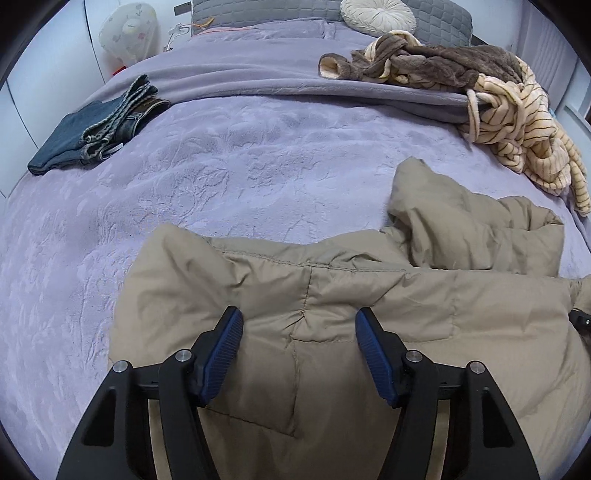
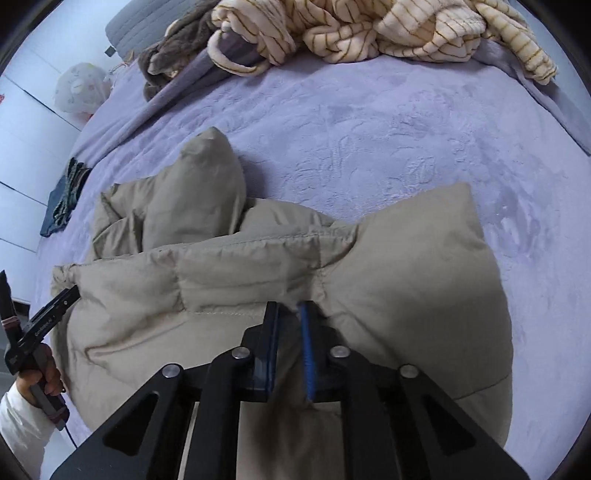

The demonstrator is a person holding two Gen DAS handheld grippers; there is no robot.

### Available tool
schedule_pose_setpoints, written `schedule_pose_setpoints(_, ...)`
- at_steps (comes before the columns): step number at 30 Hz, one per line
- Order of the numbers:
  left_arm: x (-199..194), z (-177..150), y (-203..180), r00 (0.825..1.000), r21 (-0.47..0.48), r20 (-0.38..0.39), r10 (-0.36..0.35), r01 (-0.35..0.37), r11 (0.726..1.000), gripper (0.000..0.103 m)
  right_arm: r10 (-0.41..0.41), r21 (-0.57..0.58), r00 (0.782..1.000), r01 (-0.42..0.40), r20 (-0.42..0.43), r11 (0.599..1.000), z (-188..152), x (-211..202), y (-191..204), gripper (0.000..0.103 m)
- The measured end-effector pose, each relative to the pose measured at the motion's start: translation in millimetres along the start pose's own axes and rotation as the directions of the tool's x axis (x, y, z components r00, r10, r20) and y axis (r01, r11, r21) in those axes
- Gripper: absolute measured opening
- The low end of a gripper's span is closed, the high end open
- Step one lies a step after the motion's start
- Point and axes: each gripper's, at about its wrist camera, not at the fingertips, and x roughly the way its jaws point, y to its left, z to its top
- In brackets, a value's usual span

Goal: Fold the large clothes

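Beige quilted fabric fills the foreground of both wrist views: a puffy padded jacket (image 1: 369, 295) is spread over the near part of the bed (image 1: 221, 166), with its hood or collar bunched up on the side away from the cameras. Over the jacket, the left hand-held gripper (image 1: 299, 332) is held with its blue-padded jaws apart, and no fabric is pressed between them; it is judged to be poised over a seam so that a fresh hold can be taken. The right hand-held gripper (image 2: 290, 347) is drawn nearly shut, and a thin fold of the jacket near a stitched seam appears to be pinched between its pads, presumably so that this side can be lifted and turned over. A hand in a white sleeve (image 2: 42, 376) is seen at the jacket's left edge, gripping the left tool's handle. Beyond the jacket, the bed is covered by a lilac embossed fleece blanket. Folded jeans (image 1: 92, 136) are laid well apart to the jacket's far left, seemingly finished. A striped cream garment (image 1: 517, 122) tangled with a brown fleece (image 1: 424, 62) is heaped beyond the jacket, likely awaiting folding. Farther off, grey pillows (image 1: 258, 11), a round cushion (image 1: 376, 14) and pale walls are seen.
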Motion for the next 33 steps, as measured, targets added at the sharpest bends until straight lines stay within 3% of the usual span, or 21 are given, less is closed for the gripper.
schedule_pose_setpoints(10,39,15,-4,1.0,-0.008,0.005,0.0,0.0,1.0,0.068,-0.02,0.016,0.999,0.02,0.028,1.0,25,43,-14,0.0)
schedule_pose_setpoints(15,20,16,15,0.998,-0.024,0.04,0.037,-0.036,0.999,0.068,0.014,0.041,0.998,-0.017,0.057,0.999,21,16,-27,0.0)
schedule_pose_setpoints(17,16,16,32,0.996,-0.048,0.048,0.081,-0.079,0.996,0.068,-0.057,0.053,0.995,0.053,0.087,0.997,19,3,-38,0.0)
schedule_pose_setpoints(20,24,17,62,0.991,-0.109,0.004,0.134,-0.133,0.985,0.068,-0.102,0.138,0.99,0.088,0.095,0.987,19,-6,-68,0.0)
schedule_pose_setpoints(24,24,14,93,0.992,-0.237,-0.037,0.117,-0.123,0.964,0.068,-0.093,0.296,0.991,0.062,0.093,0.953,11,-12,-100,0.003)
schedule_pose_setpoints(27,11,12,97,0.99,-0.232,-0.039,0.135,-0.14,0.963,0.068,-0.093,0.318,0.99,0.055,0.106,0.946,6,-28,-99,0.005)
schedule_pose_setpoints(29,-1,9,96,0.989,-0.202,-0.032,0.146,-0.149,0.968,0.068,-0.089,0.306,0.988,0.046,0.127,0.951,1,-44,-92,0.011)
schedule_pose_setpoints(31,-18,3,95,0.991,-0.182,-0.024,0.133,-0.135,0.974,0.068,-0.064,0.305,0.987,0.016,0.149,0.952,-8,-61,-86,0.036)
schedule_pose_setpoints(33,-34,-5,92,0.994,-0.17,-0.021,0.111,-0.113,0.979,0.068,-0.045,0.312,0.985,-0.009,0.165,0.95,-18,-73,-80,0.048)
